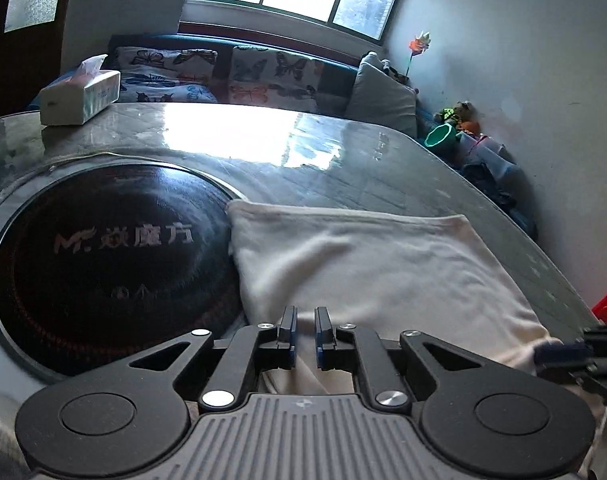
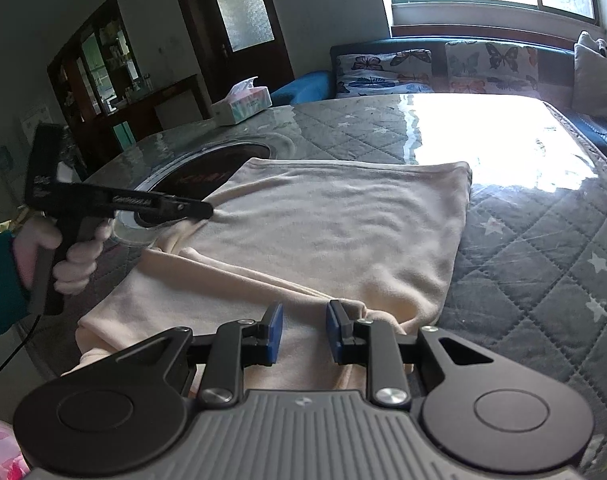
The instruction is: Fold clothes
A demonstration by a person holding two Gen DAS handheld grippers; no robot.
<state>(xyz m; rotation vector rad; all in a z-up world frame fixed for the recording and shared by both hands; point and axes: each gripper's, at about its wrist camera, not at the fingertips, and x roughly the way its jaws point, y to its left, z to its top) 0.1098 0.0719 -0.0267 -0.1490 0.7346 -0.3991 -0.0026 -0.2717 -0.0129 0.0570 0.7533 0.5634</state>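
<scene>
A cream garment [image 2: 335,224] lies partly folded on the quilted table, one edge over the black round hob; it also shows in the left wrist view [image 1: 375,264]. My left gripper [image 1: 306,318] is shut on a fold of the garment at its left edge, and it appears from the side in the right wrist view [image 2: 207,211]. My right gripper [image 2: 303,322] is open, its blue pads either side of a loose fold at the garment's near edge. Its tip shows at the right edge of the left wrist view [image 1: 559,354].
A black round hob [image 1: 111,256] is set in the table [image 2: 523,260]. A tissue box [image 1: 79,96] stands at the table's far left. A sofa with butterfly cushions [image 1: 263,76] lies behind, and toys and clothes [image 1: 475,148] are piled by the right wall.
</scene>
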